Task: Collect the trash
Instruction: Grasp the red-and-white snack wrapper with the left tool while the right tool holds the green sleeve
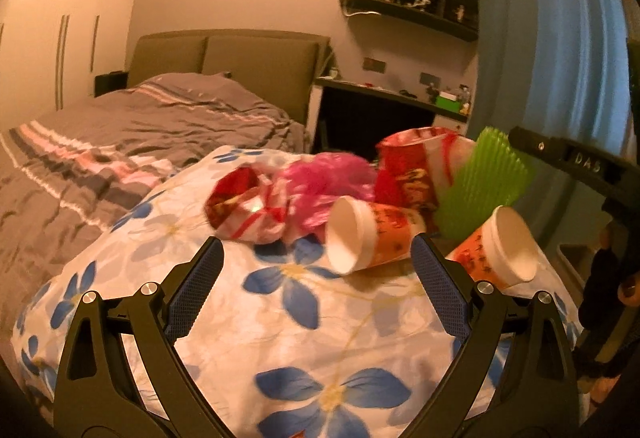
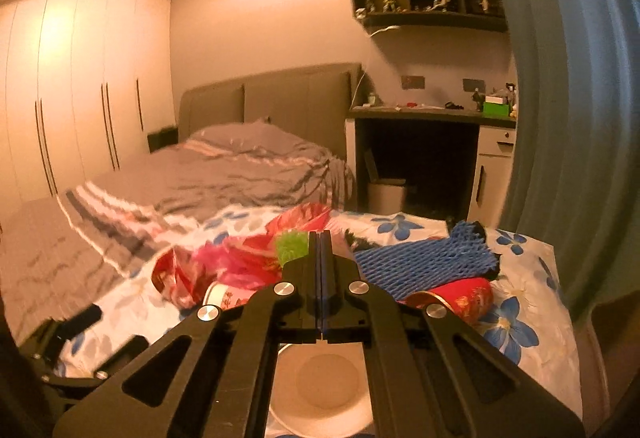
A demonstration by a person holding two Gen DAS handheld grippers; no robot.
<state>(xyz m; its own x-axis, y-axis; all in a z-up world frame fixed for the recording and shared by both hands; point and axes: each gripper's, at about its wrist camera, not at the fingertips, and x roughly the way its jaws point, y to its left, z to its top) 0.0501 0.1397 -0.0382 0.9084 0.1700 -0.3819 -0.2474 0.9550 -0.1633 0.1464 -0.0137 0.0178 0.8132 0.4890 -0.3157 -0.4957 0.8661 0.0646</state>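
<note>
On the bed's blue-flowered white quilt (image 1: 280, 318), the trash pile lies just ahead of the wide-open left gripper (image 1: 318, 278), nearest a tipped orange-banded foam cup (image 1: 368, 234), which could roll away if nudged, while the right gripper (image 2: 320, 270) hovers closed and empty.

The white, orange-banded foam-like cup (image 1: 362, 234) looks matt and smooth, lying on soft blue-flowered white cloth bedding (image 1: 280, 318). The crumpled pink bag (image 1: 320, 178) seems thin glossy plastic; the blue netted foam sleeve (image 2: 420, 262) is rough.
</note>
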